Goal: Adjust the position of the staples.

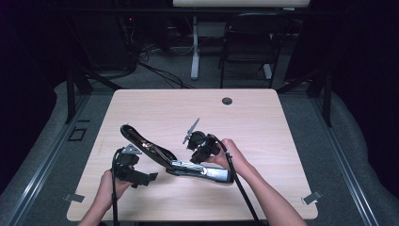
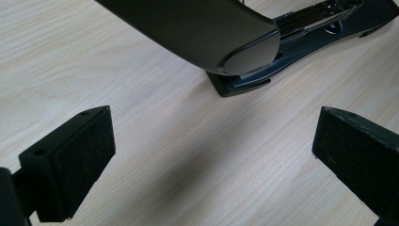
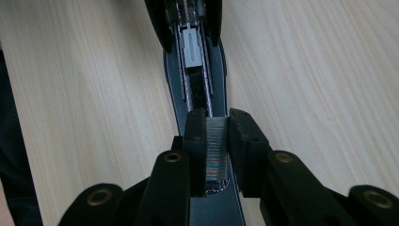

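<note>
A large black stapler [image 1: 176, 165] lies open on the wooden table [image 1: 188, 108], its lid [image 1: 141, 140] swung up and back to the left. My right gripper [image 1: 198, 156] hangs over the base, shut on a strip of staples [image 3: 216, 150]. In the right gripper view the strip sits just above the open magazine channel [image 3: 195, 89], where a grey pusher [image 3: 190, 47] shows. My left gripper [image 1: 143, 178] is open at the stapler's near left. Its pads [image 2: 80, 155] stand wide apart with bare table between them, short of the lid's rounded end [image 2: 211, 37].
A round cable hole [image 1: 227, 100] sits near the table's far edge. Beyond the table stand a black chair [image 1: 249, 42] and a white desk leg [image 1: 195, 52], with cables on the floor. Metal clips [image 1: 311, 197] lie at the near corners.
</note>
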A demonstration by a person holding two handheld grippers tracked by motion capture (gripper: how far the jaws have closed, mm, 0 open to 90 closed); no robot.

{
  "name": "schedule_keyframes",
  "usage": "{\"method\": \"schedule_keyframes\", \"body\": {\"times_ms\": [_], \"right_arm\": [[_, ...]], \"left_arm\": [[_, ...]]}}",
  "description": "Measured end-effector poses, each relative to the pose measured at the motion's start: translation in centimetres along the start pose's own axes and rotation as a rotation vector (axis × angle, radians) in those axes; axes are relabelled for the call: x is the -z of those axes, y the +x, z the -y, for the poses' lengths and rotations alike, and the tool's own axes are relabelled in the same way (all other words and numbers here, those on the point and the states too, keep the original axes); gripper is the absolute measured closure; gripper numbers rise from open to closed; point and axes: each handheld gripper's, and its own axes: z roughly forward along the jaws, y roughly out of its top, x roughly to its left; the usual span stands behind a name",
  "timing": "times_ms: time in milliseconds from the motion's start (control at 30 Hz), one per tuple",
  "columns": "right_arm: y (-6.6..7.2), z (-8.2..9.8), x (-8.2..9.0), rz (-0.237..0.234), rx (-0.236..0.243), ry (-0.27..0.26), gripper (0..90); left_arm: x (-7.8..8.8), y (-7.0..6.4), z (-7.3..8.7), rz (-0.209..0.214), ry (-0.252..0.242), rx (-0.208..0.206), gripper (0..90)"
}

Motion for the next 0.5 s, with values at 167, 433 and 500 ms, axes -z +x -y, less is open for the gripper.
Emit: {"method": "schedule_keyframes", "body": {"times_ms": [167, 433, 500], "right_arm": [[0.26, 0.08, -0.51, 0.004, 0.014, 0.027, 77.8], [0.09, 0.18, -1.02, -0.012, 0.016, 0.024, 77.7], [0.10, 0.14, -1.02, 0.003, 0.030, 0.037, 77.7]], "left_arm": [[0.00, -0.03, -0.01, 0.000, -0.002, -0.001, 0.1], [0.01, -0.09, 0.01, -0.001, -0.007, 0.005, 0.1], [0.02, -0.14, 0.02, -0.002, -0.008, 0.007, 0.2]]}}
